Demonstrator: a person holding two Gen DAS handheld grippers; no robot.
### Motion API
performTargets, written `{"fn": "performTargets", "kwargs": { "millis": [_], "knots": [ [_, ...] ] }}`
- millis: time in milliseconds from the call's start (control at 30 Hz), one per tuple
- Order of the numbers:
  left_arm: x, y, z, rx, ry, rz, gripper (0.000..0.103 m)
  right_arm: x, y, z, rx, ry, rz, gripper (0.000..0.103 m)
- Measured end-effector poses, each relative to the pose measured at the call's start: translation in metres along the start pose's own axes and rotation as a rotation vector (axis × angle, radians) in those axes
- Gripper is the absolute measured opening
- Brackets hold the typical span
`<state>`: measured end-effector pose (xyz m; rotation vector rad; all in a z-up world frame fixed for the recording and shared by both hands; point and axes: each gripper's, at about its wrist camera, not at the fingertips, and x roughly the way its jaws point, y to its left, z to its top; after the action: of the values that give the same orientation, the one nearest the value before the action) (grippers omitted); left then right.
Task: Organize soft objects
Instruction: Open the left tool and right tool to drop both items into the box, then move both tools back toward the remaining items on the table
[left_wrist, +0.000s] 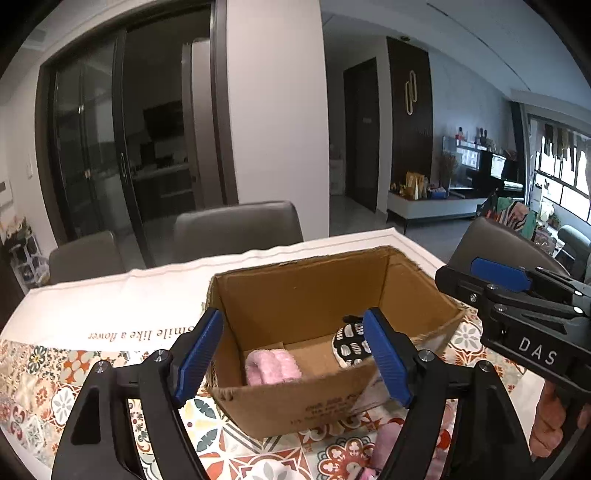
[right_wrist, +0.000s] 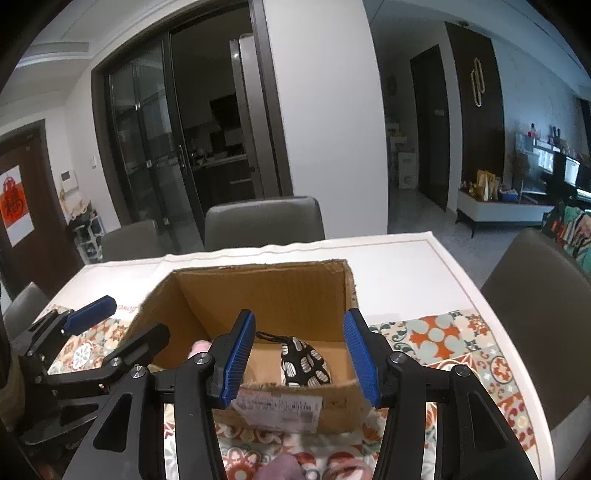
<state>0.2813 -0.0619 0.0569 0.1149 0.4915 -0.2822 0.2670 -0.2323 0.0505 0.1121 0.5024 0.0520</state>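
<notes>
Soft objects lie inside an open cardboard box (left_wrist: 295, 295) that stands on the tabletop (right_wrist: 406, 266). Pink fluffy item (left_wrist: 271, 367): plush, ribbed in rounded folds, resting on the box floor toward the left side in the left wrist view; only a small pink edge of it shows in the right wrist view. Black-and-white patterned pouch (right_wrist: 304, 363): dark fabric with pale oval markings crossed by stripes, a black cord at its top, lying on the box floor toward the right side, apart from the pink item. Further pink soft pieces (left_wrist: 388, 439) lie on the tabletop just in front of the box, partly hidden by the tools.

Left tool (left_wrist: 293, 360): blue ribbed pads spread wide, nothing between them, poised over the near wall of the box. Right tool (right_wrist: 299, 360): blue pads likewise wide apart and empty, above the same near wall.

Writing: the white cloth (left_wrist: 122, 295) reads "smile like a flower", seen upside down; the body of the right tool carries "DAS"; a printed shipping label (right_wrist: 277, 404) on the near wall of the box is too blurred to read. A tile-patterned mat (right_wrist: 443, 339) underlies the box.
</notes>
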Motion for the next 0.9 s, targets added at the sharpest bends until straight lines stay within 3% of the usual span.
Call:
{"fn": "performTargets", "kwargs": {
  "millis": [400, 600, 900],
  "knots": [
    [-0.055, -0.012, -0.012, 0.033, -0.080, -0.003, 0.081, -0.070, 0.011, -0.008, -0.020, -0.106, -0.029, 0.052],
    [-0.082, -0.019, -0.023, 0.053, -0.128, 0.007, 0.083, -0.096, 0.015, -0.017, -0.031, -0.141, -0.052, 0.058],
    [-0.112, -0.029, -0.049, 0.072, -0.154, 0.012, 0.086, -0.123, 0.016, -0.041, -0.011, -0.144, -0.062, 0.062]
  ]
}}
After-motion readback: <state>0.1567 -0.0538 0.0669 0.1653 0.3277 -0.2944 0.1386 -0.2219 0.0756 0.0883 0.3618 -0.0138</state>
